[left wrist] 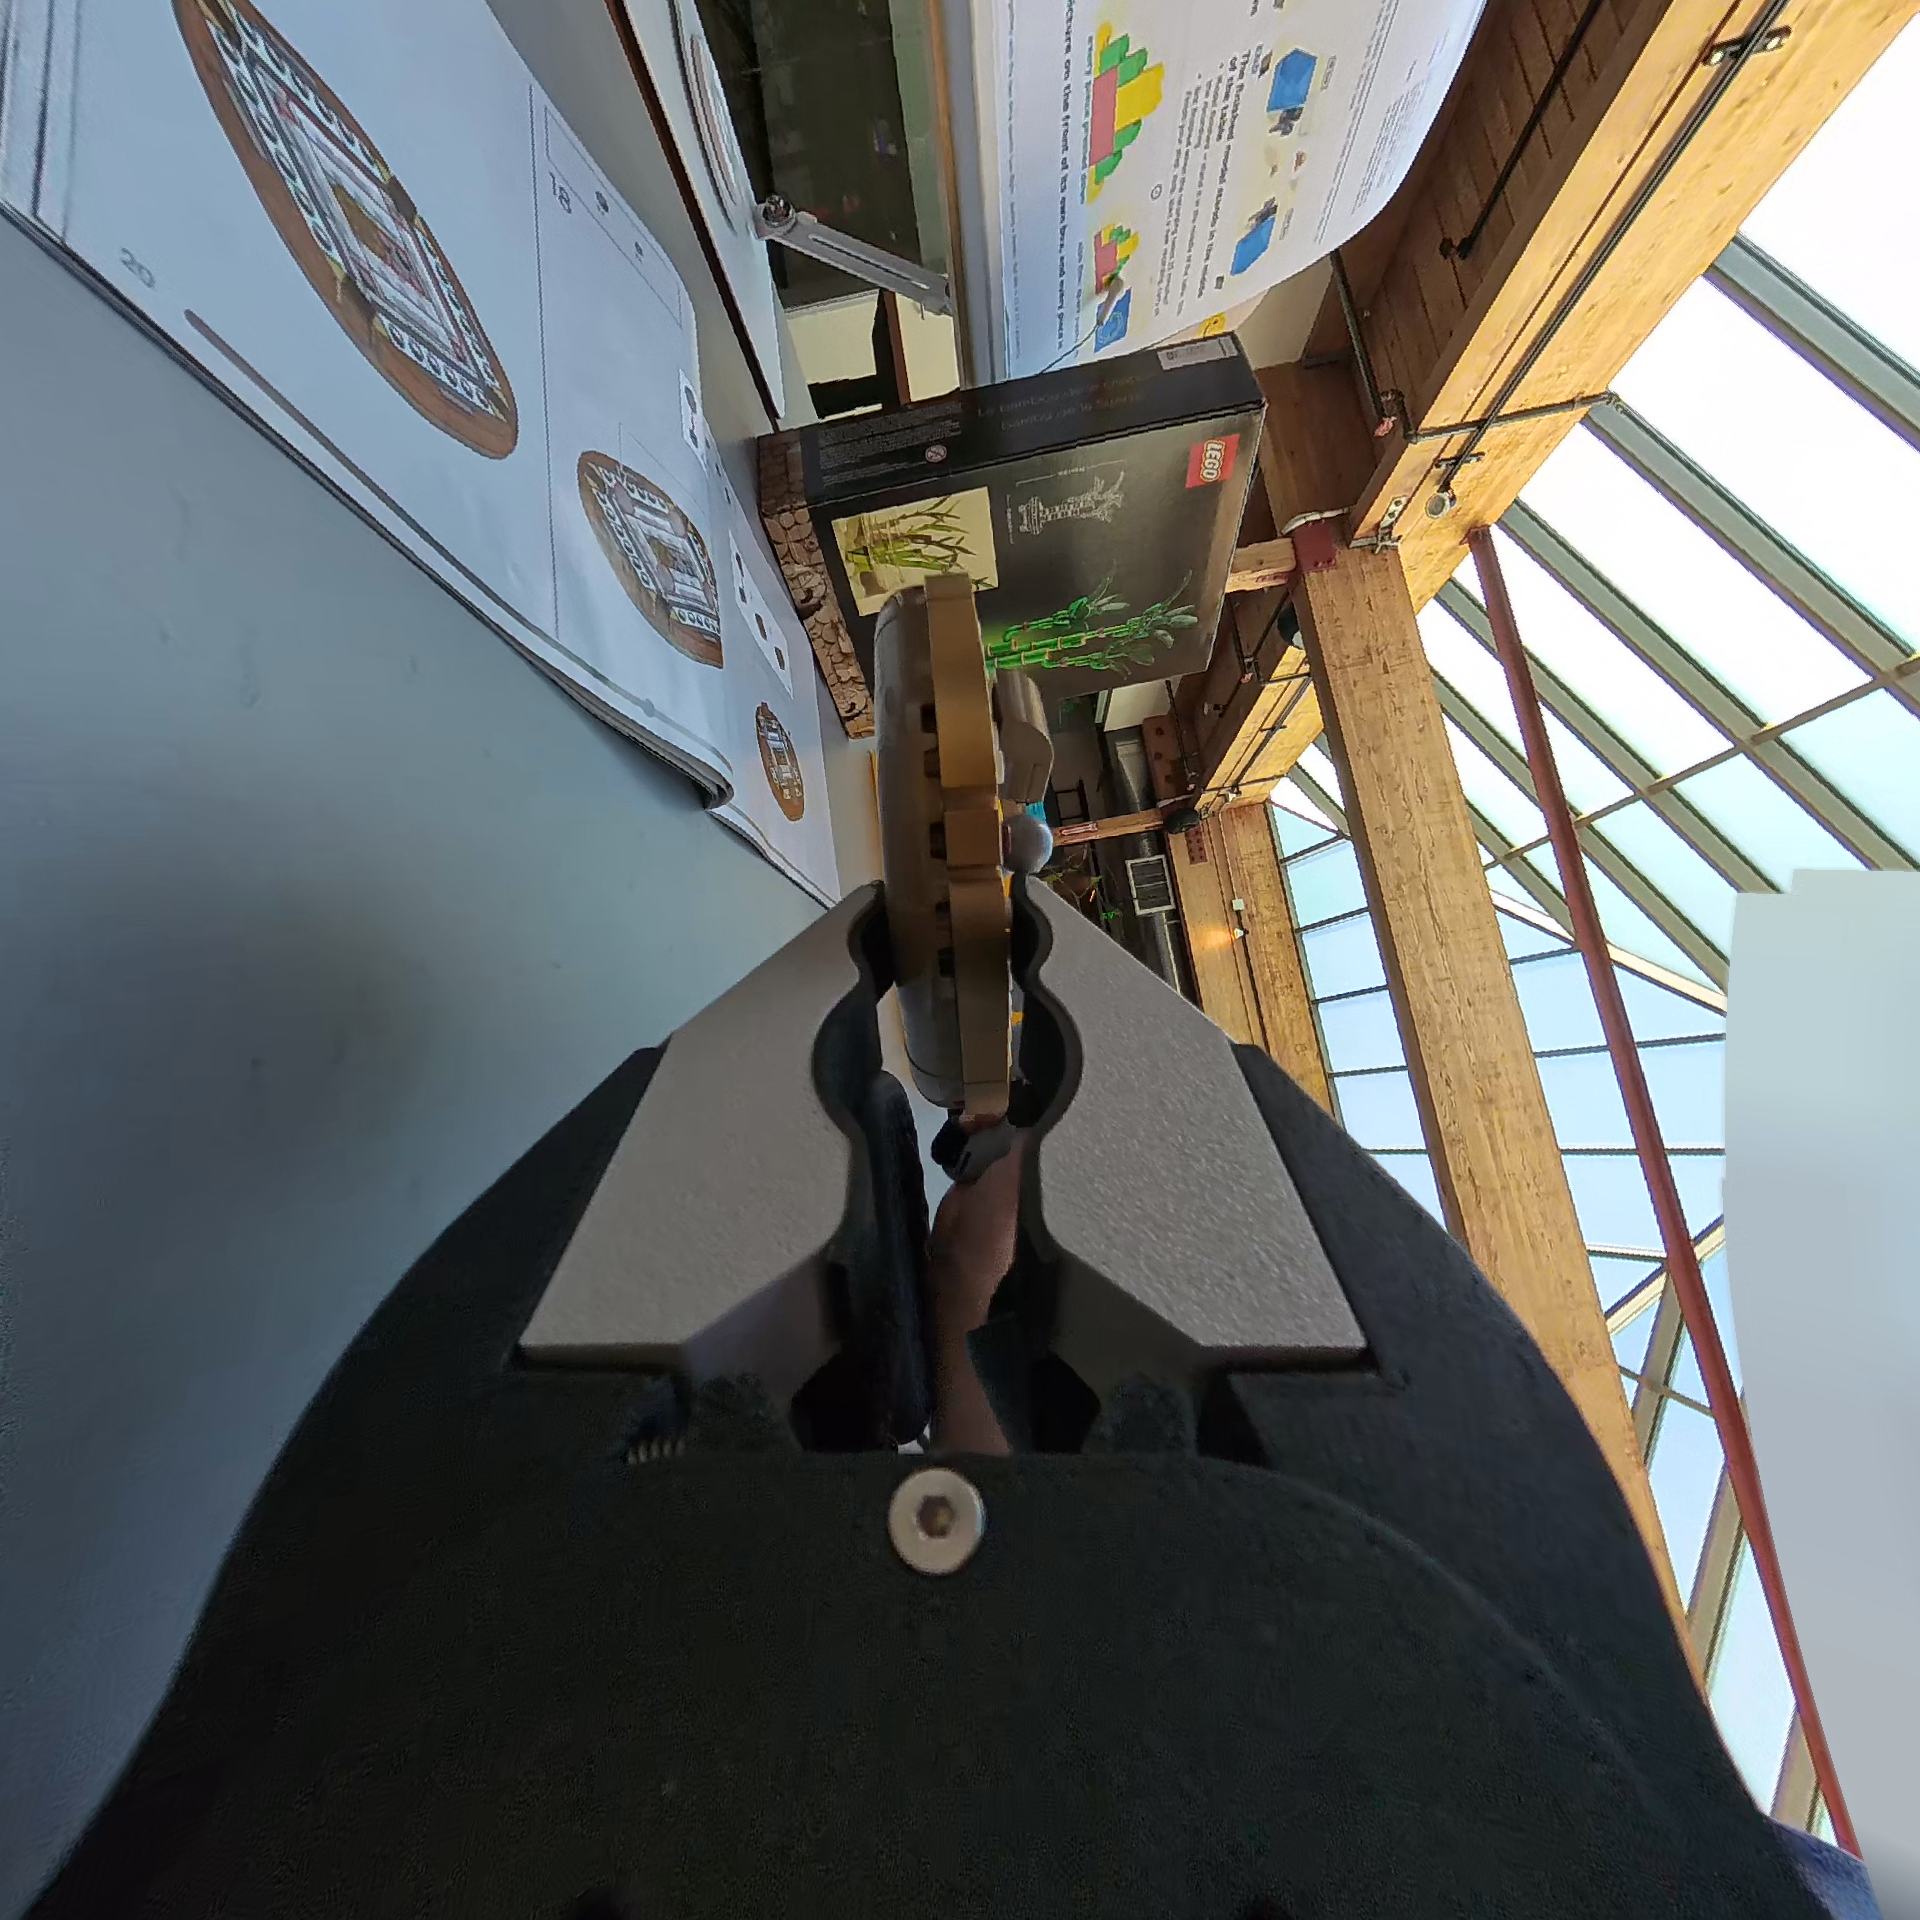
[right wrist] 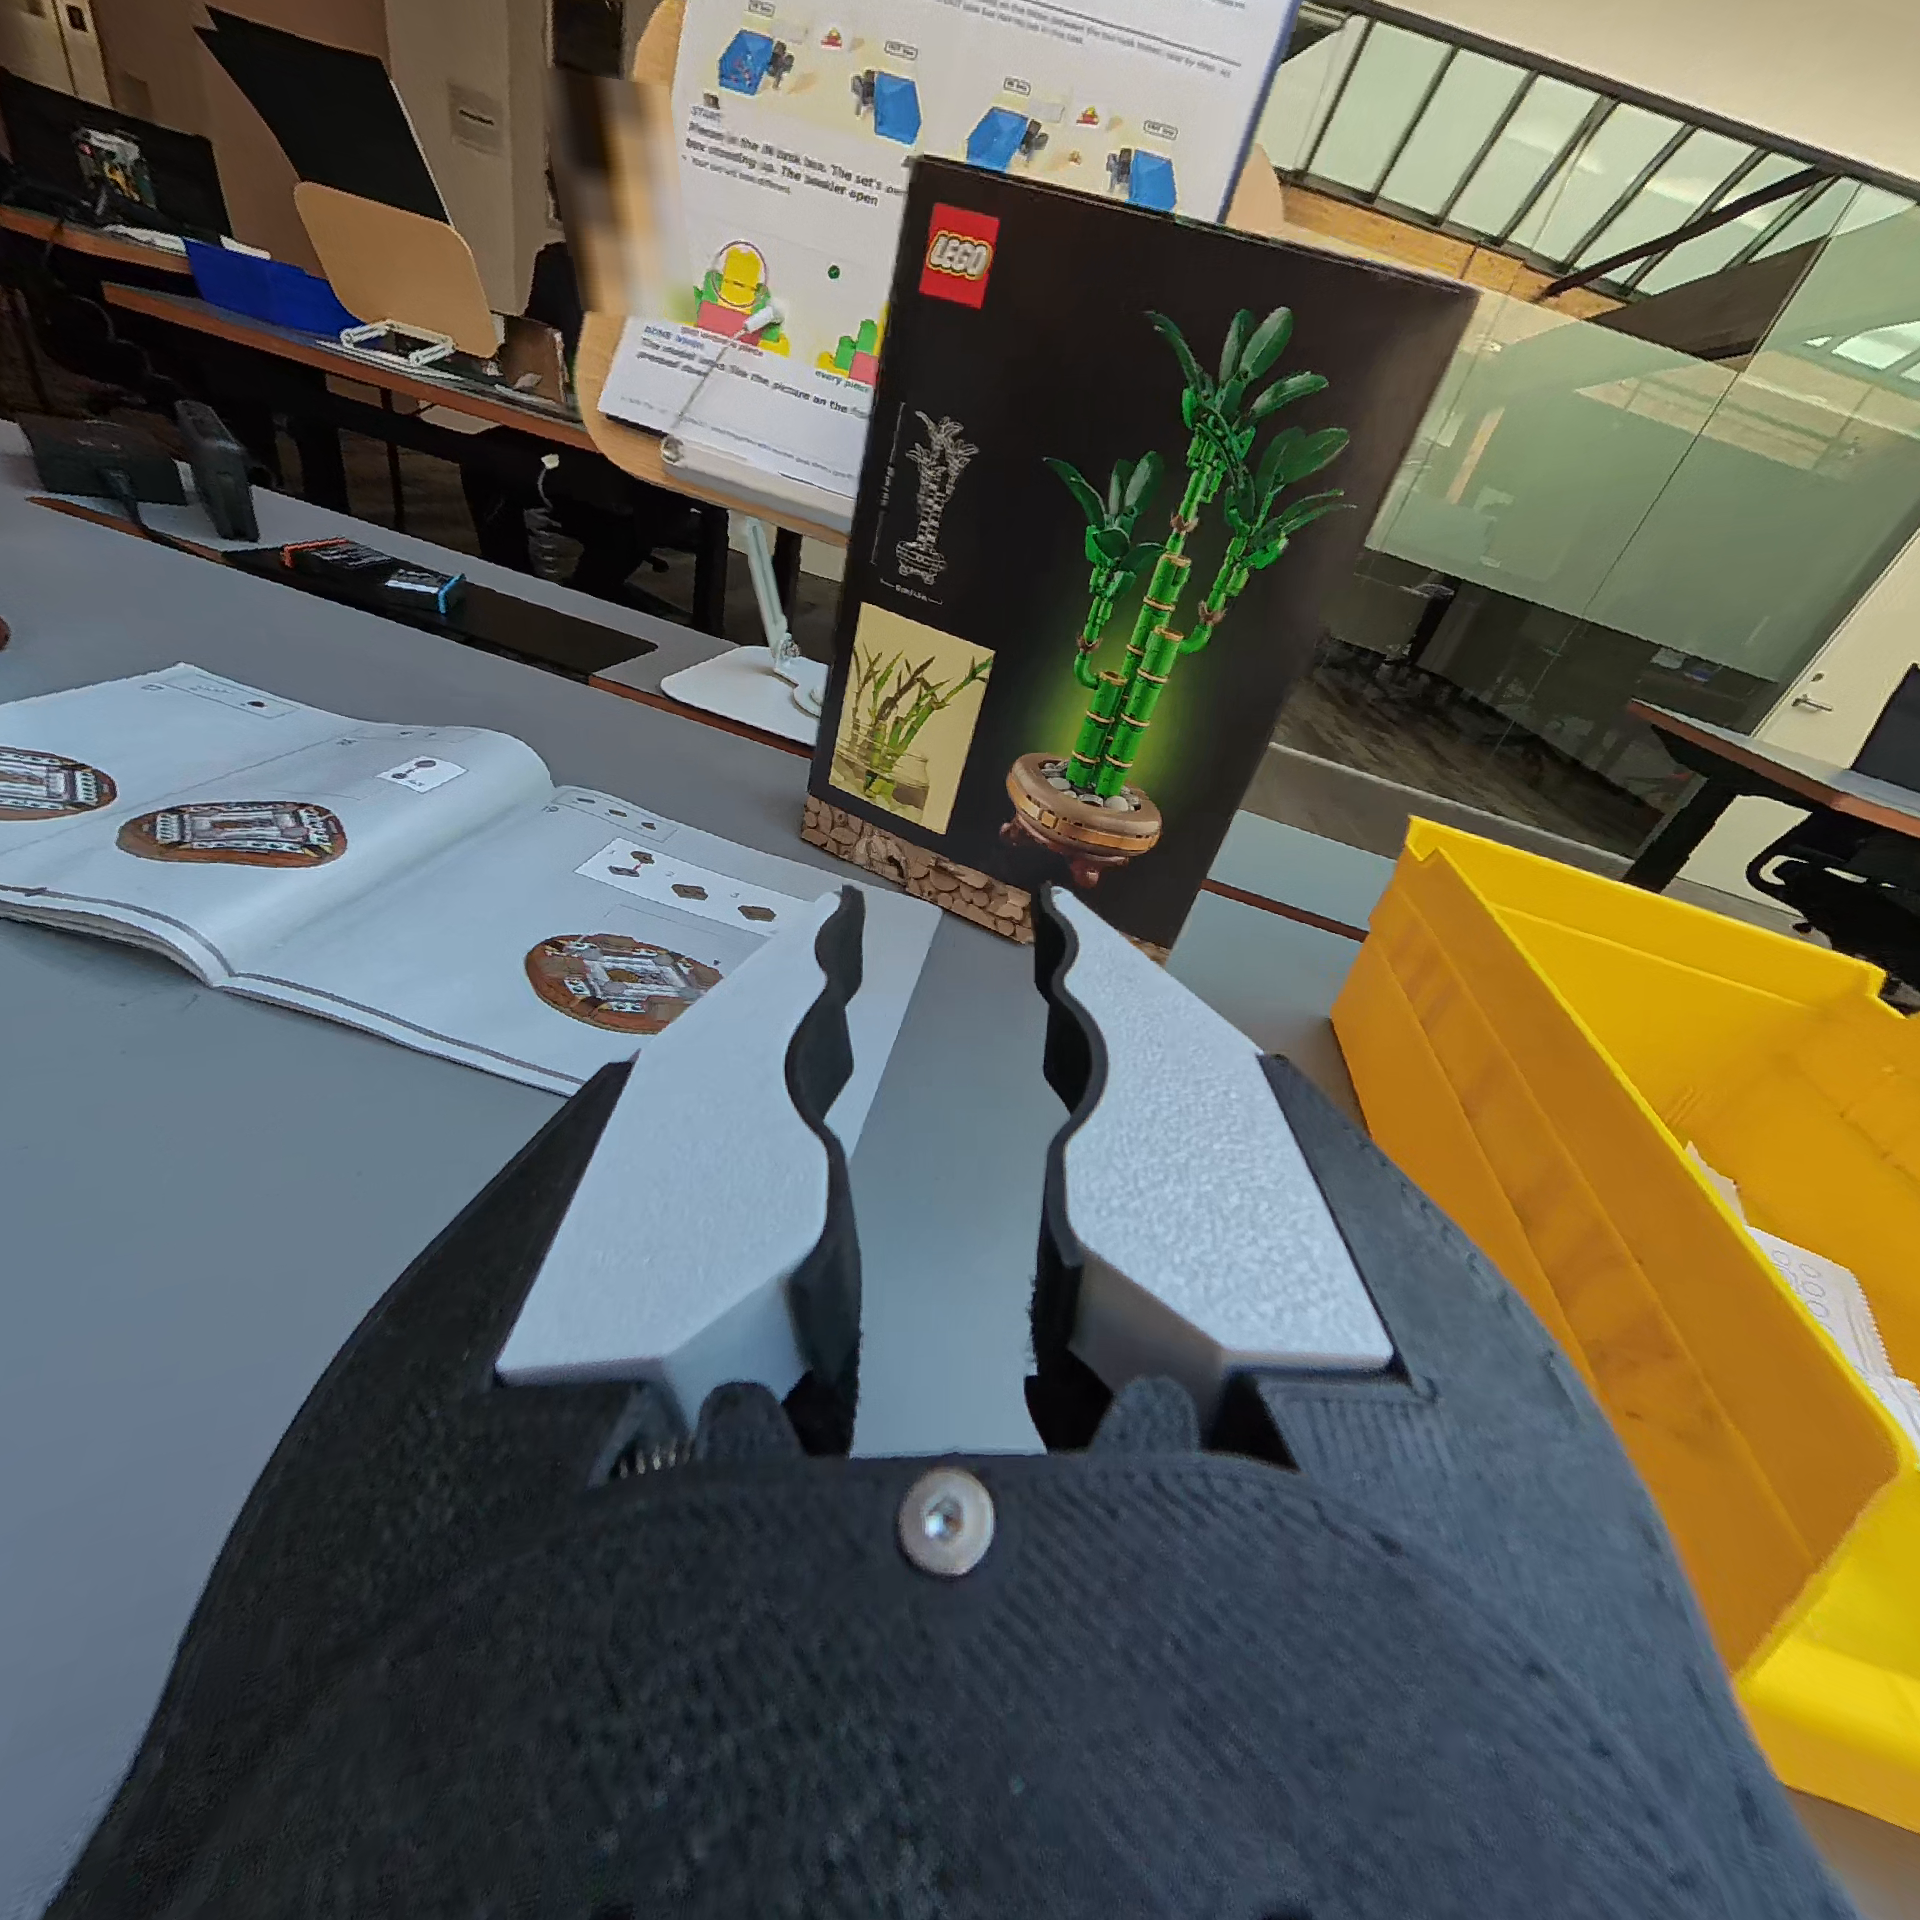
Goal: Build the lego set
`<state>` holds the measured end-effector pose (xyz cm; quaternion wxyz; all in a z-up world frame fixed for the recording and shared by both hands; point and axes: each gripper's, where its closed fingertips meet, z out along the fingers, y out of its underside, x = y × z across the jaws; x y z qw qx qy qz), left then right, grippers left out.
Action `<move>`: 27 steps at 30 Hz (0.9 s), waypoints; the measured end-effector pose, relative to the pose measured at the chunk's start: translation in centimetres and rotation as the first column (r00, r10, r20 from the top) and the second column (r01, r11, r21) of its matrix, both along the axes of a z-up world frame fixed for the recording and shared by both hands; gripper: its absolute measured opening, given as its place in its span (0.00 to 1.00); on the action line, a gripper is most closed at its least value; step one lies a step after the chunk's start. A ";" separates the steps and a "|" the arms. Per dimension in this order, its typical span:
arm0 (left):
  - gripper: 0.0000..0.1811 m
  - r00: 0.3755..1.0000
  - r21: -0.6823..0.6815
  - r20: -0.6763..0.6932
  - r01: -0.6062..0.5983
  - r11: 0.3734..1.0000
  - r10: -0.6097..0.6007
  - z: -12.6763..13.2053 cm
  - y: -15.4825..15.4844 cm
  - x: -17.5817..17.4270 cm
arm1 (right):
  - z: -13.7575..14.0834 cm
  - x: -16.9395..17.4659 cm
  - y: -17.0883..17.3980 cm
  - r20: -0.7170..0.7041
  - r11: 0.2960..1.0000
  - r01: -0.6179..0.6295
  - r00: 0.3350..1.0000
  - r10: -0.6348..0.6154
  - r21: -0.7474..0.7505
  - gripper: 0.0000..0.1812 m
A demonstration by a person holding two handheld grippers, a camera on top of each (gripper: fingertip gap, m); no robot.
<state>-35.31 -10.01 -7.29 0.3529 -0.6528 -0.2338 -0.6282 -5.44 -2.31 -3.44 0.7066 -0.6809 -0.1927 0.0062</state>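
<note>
My left gripper (left wrist: 948, 906) is shut on a round tan and gold lego base (left wrist: 951, 831), held edge-on and rolled sideways above the grey table (left wrist: 208, 935). A small grey ball piece (left wrist: 1029, 840) sticks out of the base. My right gripper (right wrist: 948, 914) is open and empty, a little above the table (right wrist: 208, 1195), pointing at the black lego box (right wrist: 1122, 561). The open instruction booklet (right wrist: 343, 862) lies to its left; it also shows in the left wrist view (left wrist: 416, 343).
A yellow bin (right wrist: 1621, 1195) holding white paper stands at the right. An instruction sheet on a stand (right wrist: 831, 260) is behind the box. Small dark devices (right wrist: 364, 566) lie at the table's far left. The box also shows in the left wrist view (left wrist: 1039, 520). The left gripper's tips are roughly 30 cm from the right gripper's.
</note>
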 end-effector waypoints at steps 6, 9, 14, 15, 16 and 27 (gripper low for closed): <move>0.11 0.998 0.033 -0.056 0.020 0.999 -0.018 0.1 0.1 1.0 | 4.6 -14.2 -2.7 0.010 0.927 -0.354 0.934 0.358 -0.119 0.16; 0.11 0.998 0.037 -0.050 0.042 0.998 -0.040 0.1 0.1 1.8 | 4.5 -22.4 -5.0 0.017 0.796 -0.535 0.827 0.562 -0.285 0.16; 0.11 0.997 0.056 -0.058 0.055 0.997 -0.052 0.4 -0.1 2.3 | 0.7 -28.8 -6.7 0.071 0.649 -0.585 0.714 0.696 -0.487 0.10; 0.11 0.997 0.062 -0.061 0.053 0.997 -0.050 0.5 -0.1 2.2 | 0.2 -29.1 -6.6 0.077 0.642 -0.572 0.713 0.697 -0.511 0.10; 0.11 0.997 0.068 -0.064 0.051 0.996 -0.047 0.7 -0.2 2.1 | 0.1 -29.4 -6.5 0.071 0.638 -0.568 0.715 0.695 -0.519 0.10; 0.11 0.996 0.100 -0.081 0.040 0.994 -0.032 1.2 0.0 1.7 | 0.1 -30.7 -6.3 0.053 0.590 -0.569 0.693 0.719 -0.572 0.11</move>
